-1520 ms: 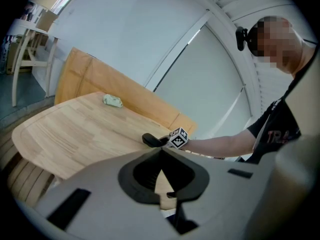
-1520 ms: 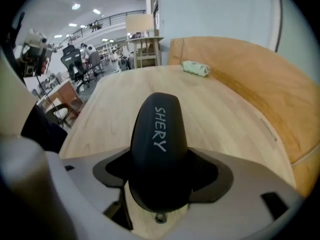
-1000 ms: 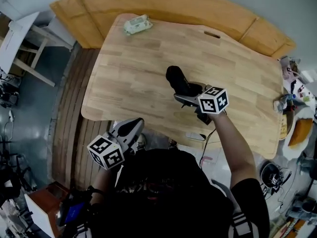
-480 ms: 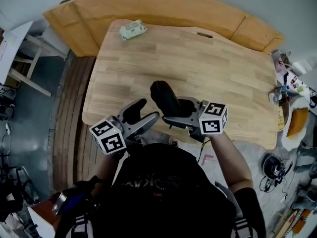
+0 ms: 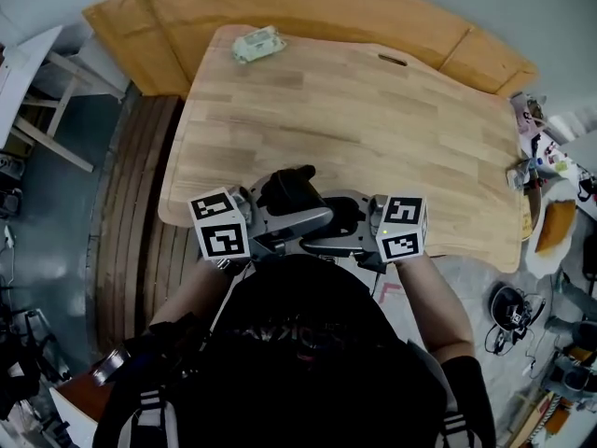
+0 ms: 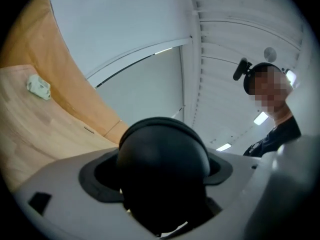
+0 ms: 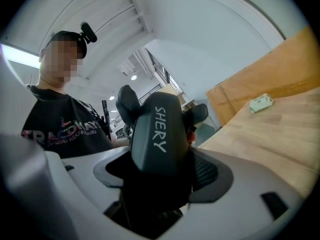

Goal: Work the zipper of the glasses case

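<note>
The black glasses case (image 5: 287, 191) hangs above the table's near edge, close to my body. My right gripper (image 5: 322, 230) comes in from the right and is shut on it. In the right gripper view the case (image 7: 157, 134), marked SHERY, stands up between the dark pads (image 7: 210, 171) of my right gripper (image 7: 162, 176). My left gripper (image 5: 300, 205) reaches in from the left; its jaws have just been opening and now stand wide around the case's rounded end (image 6: 162, 159). The pads of my left gripper (image 6: 160, 184) do not visibly press on it.
The wooden table (image 5: 373, 110) stretches ahead, with a white-green packet (image 5: 258, 44) at its far left corner. Small clutter (image 5: 532, 171) sits at its right edge. A large wooden board (image 5: 280, 7) lies behind the table, and a white frame (image 5: 37, 91) stands on the floor at left.
The right gripper carried the case from the table's middle back to the near edge. The left gripper rose from below the table edge, opened, and closed in around the case's end.
</note>
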